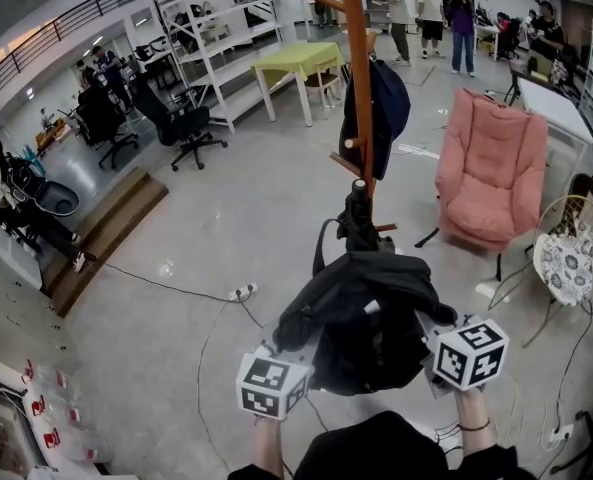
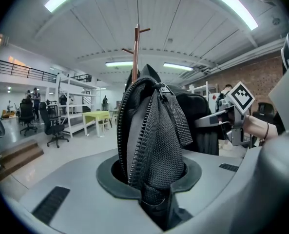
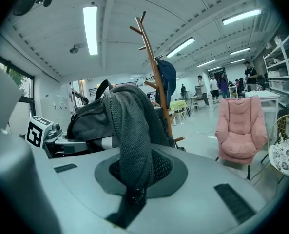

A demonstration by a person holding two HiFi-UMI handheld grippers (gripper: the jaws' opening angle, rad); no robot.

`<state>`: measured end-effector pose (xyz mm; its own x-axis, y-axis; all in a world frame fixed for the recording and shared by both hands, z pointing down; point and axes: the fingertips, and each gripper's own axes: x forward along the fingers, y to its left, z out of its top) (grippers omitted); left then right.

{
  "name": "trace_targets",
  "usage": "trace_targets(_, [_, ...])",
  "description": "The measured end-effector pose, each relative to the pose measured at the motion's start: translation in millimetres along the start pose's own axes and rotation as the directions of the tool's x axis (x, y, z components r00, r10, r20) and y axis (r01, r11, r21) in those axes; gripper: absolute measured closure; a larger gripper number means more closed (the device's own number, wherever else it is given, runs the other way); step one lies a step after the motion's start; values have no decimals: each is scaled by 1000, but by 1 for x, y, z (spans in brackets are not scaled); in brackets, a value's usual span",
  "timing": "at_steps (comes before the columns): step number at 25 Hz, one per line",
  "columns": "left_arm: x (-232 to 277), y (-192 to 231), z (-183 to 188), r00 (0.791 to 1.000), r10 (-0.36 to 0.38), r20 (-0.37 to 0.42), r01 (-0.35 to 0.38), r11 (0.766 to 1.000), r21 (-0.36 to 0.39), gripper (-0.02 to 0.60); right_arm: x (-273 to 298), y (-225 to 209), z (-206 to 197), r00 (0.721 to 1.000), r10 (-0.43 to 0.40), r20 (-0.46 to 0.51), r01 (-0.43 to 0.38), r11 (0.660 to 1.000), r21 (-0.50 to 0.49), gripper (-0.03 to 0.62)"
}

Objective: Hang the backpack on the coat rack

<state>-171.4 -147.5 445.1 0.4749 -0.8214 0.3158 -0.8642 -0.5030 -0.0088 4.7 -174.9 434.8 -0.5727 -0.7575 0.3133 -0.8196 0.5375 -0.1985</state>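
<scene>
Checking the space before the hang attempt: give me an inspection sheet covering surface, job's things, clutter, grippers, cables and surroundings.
Surface: bare grey floor.
Job's things: black backpack held up in front of the wooden coat rack, not yet hung.
Clutter: dark jacket already on the rack.
Grippers: left gripper shut on the backpack's zipped mesh; right gripper shut on its mesh strap.
Cables: cable to a power strip on the floor.
Surroundings: pink armchair, green table, shelving, people at the back.
</scene>
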Motion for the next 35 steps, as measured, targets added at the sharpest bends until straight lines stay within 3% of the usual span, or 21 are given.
trace_targets(8, [48,28,33,999,-43,-22,44,997,69,462,30,-28,29,999,-42,8,41,998,44,568])
trace_targets(19, [104,64,71,993,-114,-3,114,990,83,462,66,-58,75,994,-109,14,108,992,63,568])
trace_targets(35, [157,86,90,973,-225,-53,230,968,104,462,91,-88,92,979,-204,-9,203,967,151,568])
